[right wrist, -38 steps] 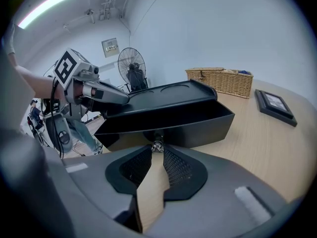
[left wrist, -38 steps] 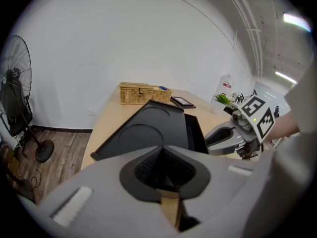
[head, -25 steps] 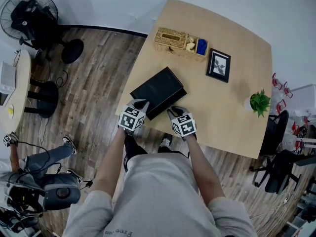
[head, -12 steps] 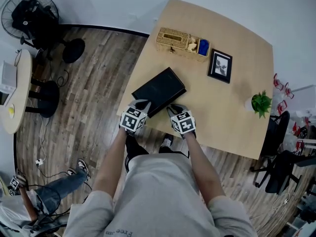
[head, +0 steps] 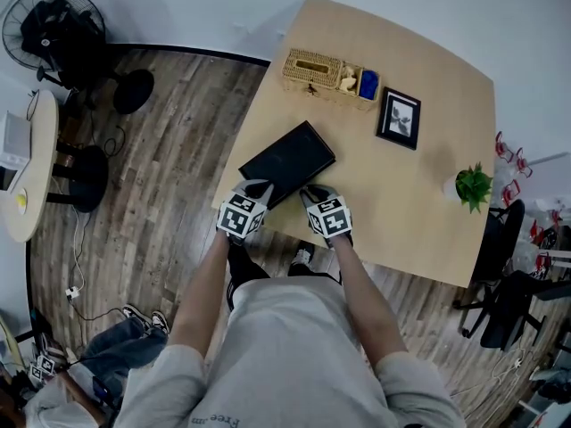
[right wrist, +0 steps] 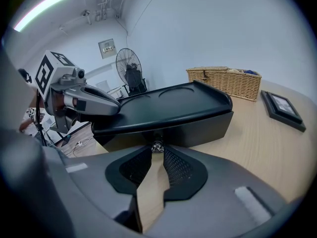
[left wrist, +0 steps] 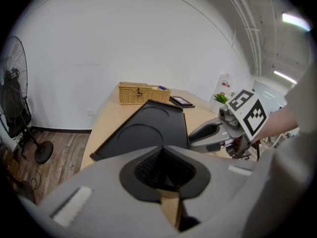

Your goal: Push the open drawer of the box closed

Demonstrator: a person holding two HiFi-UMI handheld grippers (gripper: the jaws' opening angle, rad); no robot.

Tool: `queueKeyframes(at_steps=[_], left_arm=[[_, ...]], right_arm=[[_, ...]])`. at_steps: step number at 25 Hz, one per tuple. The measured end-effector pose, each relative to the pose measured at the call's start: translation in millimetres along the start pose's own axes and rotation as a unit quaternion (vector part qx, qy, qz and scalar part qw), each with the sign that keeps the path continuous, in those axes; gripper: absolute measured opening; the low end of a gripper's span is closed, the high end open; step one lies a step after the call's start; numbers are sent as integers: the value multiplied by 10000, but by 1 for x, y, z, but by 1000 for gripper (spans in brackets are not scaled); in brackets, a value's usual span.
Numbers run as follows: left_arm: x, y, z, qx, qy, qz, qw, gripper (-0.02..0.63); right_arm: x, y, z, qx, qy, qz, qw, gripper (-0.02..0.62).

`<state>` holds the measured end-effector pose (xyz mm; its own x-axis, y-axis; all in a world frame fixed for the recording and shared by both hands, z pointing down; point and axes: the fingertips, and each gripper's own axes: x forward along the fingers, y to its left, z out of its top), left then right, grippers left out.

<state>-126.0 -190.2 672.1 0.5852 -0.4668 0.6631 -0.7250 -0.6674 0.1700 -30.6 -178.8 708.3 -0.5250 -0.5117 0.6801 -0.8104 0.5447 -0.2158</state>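
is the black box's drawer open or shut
Shut, as far as shown: the drawer front sits flush under the black box top, nothing sticking out.

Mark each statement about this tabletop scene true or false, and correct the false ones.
1. The wicker basket stands beyond the black box, near the table's far edge. True.
2. The potted plant sits inside the wicker basket. False: it stands by itself near the table's right edge, well away from the basket.
3. The left gripper and the right gripper are both at the black box's near end. True.
4. The picture frame lies on top of the black box. False: it lies on the table, just right of the basket.
5. The right gripper's jaw tips close on the small metal knob on the box's front. True.
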Motion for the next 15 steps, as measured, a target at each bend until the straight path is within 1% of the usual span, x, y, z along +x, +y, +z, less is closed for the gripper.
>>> queueKeyframes(at_steps=[15], left_arm=[[0,0,-1,-17,16,28,10000,52]], right_arm=[[8,-1,5,244,-43,-81,9997,77]])
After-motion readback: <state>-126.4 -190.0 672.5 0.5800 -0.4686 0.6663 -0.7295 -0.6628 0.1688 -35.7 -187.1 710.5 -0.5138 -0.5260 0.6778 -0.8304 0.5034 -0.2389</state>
